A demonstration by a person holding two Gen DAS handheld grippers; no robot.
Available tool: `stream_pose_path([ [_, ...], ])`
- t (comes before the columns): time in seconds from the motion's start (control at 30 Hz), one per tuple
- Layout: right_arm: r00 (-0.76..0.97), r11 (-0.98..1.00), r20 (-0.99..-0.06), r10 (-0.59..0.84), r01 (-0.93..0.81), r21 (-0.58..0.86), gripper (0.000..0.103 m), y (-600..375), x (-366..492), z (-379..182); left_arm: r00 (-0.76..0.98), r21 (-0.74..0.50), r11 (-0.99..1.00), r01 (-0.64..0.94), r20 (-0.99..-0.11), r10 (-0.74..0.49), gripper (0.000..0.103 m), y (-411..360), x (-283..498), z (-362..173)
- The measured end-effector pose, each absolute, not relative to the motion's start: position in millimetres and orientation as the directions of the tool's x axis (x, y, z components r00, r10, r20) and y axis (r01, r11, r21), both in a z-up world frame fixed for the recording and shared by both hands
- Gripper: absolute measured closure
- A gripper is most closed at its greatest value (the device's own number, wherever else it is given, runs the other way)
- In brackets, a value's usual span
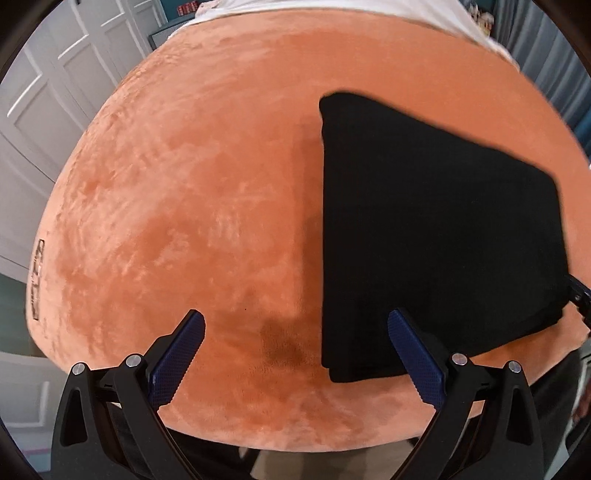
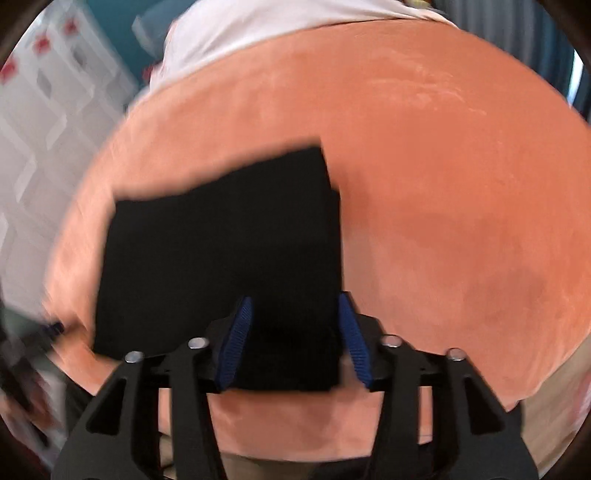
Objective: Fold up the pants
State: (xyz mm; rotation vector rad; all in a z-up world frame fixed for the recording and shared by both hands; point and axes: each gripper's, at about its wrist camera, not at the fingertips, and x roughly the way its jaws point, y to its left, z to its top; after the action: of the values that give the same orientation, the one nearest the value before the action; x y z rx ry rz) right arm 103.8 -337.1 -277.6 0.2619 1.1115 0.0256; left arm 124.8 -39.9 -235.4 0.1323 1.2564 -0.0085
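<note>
Black pants (image 1: 436, 229) lie folded into a flat rectangle on an orange plush blanket (image 1: 203, 184). My left gripper (image 1: 295, 317) hangs open and wide above the blanket; its right finger overlaps the near left corner of the pants, and nothing sits between its pads. In the blurred right wrist view the pants (image 2: 221, 251) run from the centre to the left. My right gripper (image 2: 295, 302) stands partly open over their near right corner, with fabric between the blue pads and no visible pinch. Its tip (image 1: 578, 291) shows at the pants' right edge.
The orange blanket (image 2: 443, 184) spreads wide to the right of the pants. A white sheet (image 1: 406, 11) borders its far edge. White panelled doors (image 1: 55, 92) stand at the left, and a small label (image 1: 37, 277) marks the blanket's left rim.
</note>
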Motion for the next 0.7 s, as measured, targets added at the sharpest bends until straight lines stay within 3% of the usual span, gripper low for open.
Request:
stream_pose_path([
  [0.1, 0.438, 0.958, -0.881, 0.18, 0.126, 0.258, 0.072, -340.0, 92.8, -275.8, 0.316, 0.13, 0.988, 0.084, -0.944, 0.097, 0.005, -40.7, 123.7, -235.0],
  [0.2, 0.421, 0.96, -0.89, 0.174, 0.128, 0.248, 0.072, -342.0, 90.7, -271.1, 0.312, 0.018, 0.997, 0.071, -0.95, -0.005, 0.005, -34.1, 126.4, -227.0],
  [0.23, 0.416, 0.956, -0.891, 0.181, 0.139, 0.259, 0.07, -347.6, 92.3, -270.3, 0.303, -0.027, 0.997, 0.067, -0.952, -0.046, 0.005, -32.3, 129.6, -225.9],
  [0.33, 0.433, 0.942, -0.888, 0.154, 0.207, 0.264, 0.037, -359.3, 92.7, -266.2, 0.261, -0.126, 0.99, 0.069, -0.955, -0.14, 0.005, -32.8, 141.0, -232.5],
  [0.5, 0.443, 0.943, -0.887, 0.131, 0.219, 0.249, 0.032, -357.4, 105.0, -258.6, 0.16, -0.225, 0.973, 0.045, -0.96, -0.23, 0.005, -37.8, 155.4, -260.7],
  [0.57, 0.444, 0.955, -0.889, 0.116, 0.197, 0.223, 0.022, -348.0, 106.7, -255.3, 0.128, -0.261, 0.965, 0.021, -0.957, -0.261, 0.005, -38.9, 158.4, -269.7],
  [0.7, 0.437, 0.967, -0.894, 0.103, 0.165, 0.192, 0.018, -337.9, 118.1, -256.3, 0.111, -0.316, 0.949, -0.014, -0.943, -0.313, 0.005, -37.3, 166.7, -283.6],
])
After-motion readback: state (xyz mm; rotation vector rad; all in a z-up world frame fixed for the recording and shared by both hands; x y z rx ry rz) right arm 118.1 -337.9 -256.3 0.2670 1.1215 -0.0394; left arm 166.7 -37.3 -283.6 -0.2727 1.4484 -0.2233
